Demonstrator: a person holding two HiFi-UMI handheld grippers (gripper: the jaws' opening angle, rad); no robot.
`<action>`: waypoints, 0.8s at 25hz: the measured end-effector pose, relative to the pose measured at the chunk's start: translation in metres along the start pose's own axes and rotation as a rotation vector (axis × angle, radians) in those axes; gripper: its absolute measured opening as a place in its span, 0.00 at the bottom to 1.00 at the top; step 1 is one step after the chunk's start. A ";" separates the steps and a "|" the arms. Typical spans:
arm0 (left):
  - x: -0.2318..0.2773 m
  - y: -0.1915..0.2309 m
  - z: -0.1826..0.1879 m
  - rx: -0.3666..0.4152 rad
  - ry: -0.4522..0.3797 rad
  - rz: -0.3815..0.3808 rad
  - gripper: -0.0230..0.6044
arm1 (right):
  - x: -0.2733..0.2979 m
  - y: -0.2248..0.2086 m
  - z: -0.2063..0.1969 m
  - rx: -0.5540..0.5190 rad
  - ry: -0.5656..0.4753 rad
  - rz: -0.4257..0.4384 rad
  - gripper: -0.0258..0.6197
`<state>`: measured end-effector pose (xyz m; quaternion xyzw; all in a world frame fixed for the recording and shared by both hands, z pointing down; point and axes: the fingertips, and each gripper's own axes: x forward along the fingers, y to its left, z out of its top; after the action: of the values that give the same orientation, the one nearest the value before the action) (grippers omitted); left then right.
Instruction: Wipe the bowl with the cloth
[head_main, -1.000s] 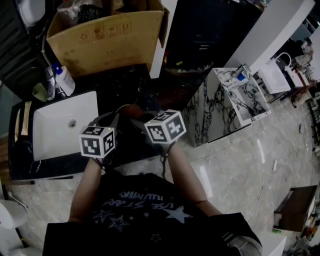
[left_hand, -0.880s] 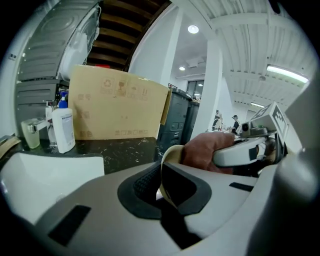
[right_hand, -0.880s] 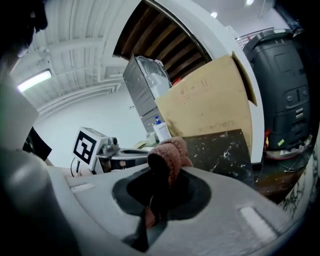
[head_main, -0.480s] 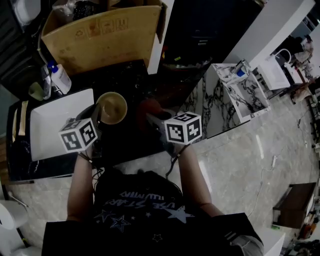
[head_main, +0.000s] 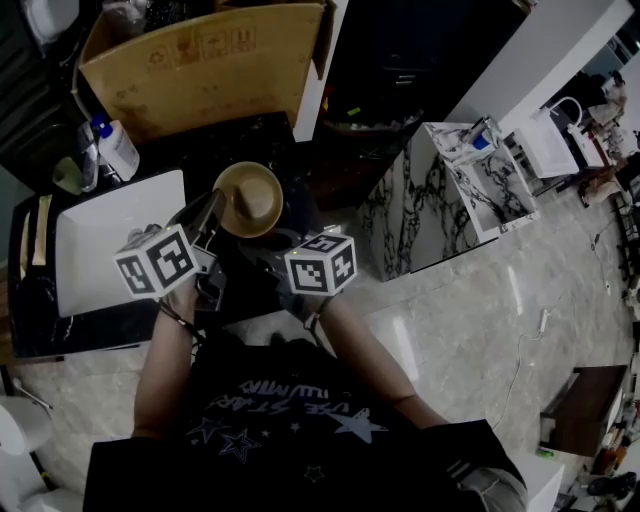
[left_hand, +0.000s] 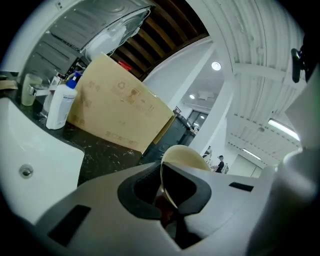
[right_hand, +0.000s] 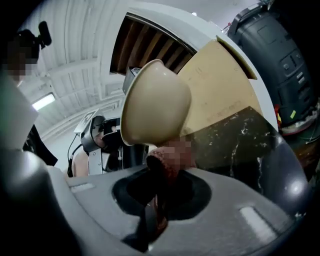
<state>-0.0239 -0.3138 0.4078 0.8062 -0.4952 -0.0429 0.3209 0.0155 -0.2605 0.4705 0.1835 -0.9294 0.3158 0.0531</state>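
My left gripper (head_main: 208, 214) is shut on the rim of a tan bowl (head_main: 248, 198) and holds it tilted above the black counter. In the left gripper view the thin rim (left_hand: 167, 186) runs between the jaws of the left gripper (left_hand: 165, 194). My right gripper (head_main: 272, 243) comes in from the lower right, shut on a dark red cloth (right_hand: 161, 167). In the right gripper view the bowl (right_hand: 156, 102) shows its rounded outside just above the right gripper (right_hand: 158, 186). The bunched cloth sits against the bowl's underside; a mosaic patch covers part of it.
A white sink (head_main: 100, 245) lies left of the bowl in the black marble counter (head_main: 190, 150). Behind it stand a large cardboard box (head_main: 210, 65) and a white pump bottle (head_main: 117, 150). A marble-patterned cabinet (head_main: 420, 215) stands to the right.
The grippers drew apart half a second ago, showing the bowl's inside. Now the right gripper has swung back left under the bowl, which has shifted right and tipped over.
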 end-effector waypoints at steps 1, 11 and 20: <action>0.000 0.001 0.000 -0.006 -0.002 -0.004 0.07 | 0.002 0.003 0.001 0.014 -0.013 0.021 0.11; -0.017 0.046 0.001 0.062 0.000 0.111 0.07 | -0.010 0.021 0.004 -0.010 -0.034 0.046 0.11; -0.036 0.059 -0.015 0.113 0.091 0.071 0.07 | -0.034 0.009 0.037 -0.136 -0.093 0.024 0.11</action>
<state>-0.0816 -0.2950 0.4432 0.8060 -0.5100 0.0331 0.2985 0.0441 -0.2656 0.4288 0.1826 -0.9523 0.2438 0.0185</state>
